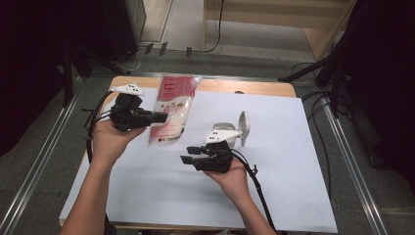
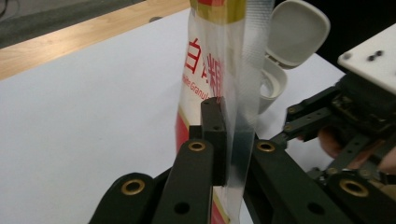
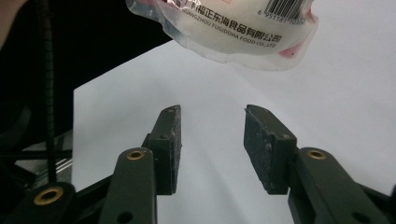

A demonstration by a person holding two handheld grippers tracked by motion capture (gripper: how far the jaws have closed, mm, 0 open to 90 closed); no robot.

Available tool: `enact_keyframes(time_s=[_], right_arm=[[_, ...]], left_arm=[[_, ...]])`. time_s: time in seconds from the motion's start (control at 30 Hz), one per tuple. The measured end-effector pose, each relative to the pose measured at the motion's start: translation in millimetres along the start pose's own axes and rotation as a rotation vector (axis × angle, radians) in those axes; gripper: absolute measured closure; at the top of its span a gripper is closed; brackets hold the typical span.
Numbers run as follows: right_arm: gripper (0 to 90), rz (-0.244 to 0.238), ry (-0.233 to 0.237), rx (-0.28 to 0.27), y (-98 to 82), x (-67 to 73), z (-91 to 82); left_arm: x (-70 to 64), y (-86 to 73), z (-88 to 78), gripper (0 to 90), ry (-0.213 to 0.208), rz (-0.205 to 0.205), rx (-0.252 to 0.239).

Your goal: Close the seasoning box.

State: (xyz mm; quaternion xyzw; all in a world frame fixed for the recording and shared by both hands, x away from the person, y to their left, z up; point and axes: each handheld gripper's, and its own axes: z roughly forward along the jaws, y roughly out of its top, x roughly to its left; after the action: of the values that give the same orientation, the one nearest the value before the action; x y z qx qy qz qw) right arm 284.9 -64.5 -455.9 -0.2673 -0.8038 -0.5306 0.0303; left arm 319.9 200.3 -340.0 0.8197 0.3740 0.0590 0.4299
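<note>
A plastic bag (image 1: pixel 170 110) with red print and white granules hangs tilted above the white sheet at the back left. My left gripper (image 1: pixel 163 117) is shut on the bag's clear side strip (image 2: pixel 243 116), its pads pressed flat against the film. Right of and nearer than the bag, my right gripper (image 1: pixel 189 154) points left with its jaws open and nothing between them. In the right gripper view the bag's rounded lower end (image 3: pixel 233 32) hangs above and beyond that gripper (image 3: pixel 212 140). A white container (image 1: pixel 230 129) with its hinged lid (image 1: pixel 243 126) raised stands just behind the right gripper.
A white sheet (image 1: pixel 293 171) covers most of the wooden table (image 1: pixel 259 88). Dark stands and cables flank the table on both sides. In the left gripper view the container (image 2: pixel 275 79) and the right gripper (image 2: pixel 303 119) lie close behind the bag.
</note>
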Motion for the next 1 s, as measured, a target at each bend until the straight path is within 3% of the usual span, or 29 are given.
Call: enact_keyframes(time_s=[0.13,0.23,0.37,0.53,0.7,0.8,1.0], right_arm=[[57.1,-0.013,0.019,0.017,-0.9,-4.4,-6.8],[56.5,-0.008,0.045,0.002,-1.1,-7.5,-14.9],[55.7,-0.061,0.025,0.004,-1.0,-9.8,-25.1],[55.7,-0.067,0.017,0.034,-2.8,-16.3,-33.1],[55.7,-0.073,0.002,0.062,-6.9,-19.4,-37.8],[55.7,-0.088,-0.005,0.066,-8.7,-20.2,-40.7],[55.7,-0.066,-0.01,0.059,-12.9,-25.0,-49.4]], left_arm=[[6.6,-2.0,5.3,90.0,0.013,-0.014,0.003],[11.7,-4.5,8.8,90.0,0.022,-0.038,-0.028],[20.3,-8.8,16.6,90.0,0.03,-0.063,-0.064],[28.2,-10.3,32.1,90.0,0.038,-0.078,-0.033],[36.1,-10.4,49.7,90.0,0.012,-0.089,0.003],[39.5,-8.8,60.2,90.0,0.011,-0.086,-0.011],[47.3,-12.4,79.3,90.0,0.04,-0.067,-0.008]])
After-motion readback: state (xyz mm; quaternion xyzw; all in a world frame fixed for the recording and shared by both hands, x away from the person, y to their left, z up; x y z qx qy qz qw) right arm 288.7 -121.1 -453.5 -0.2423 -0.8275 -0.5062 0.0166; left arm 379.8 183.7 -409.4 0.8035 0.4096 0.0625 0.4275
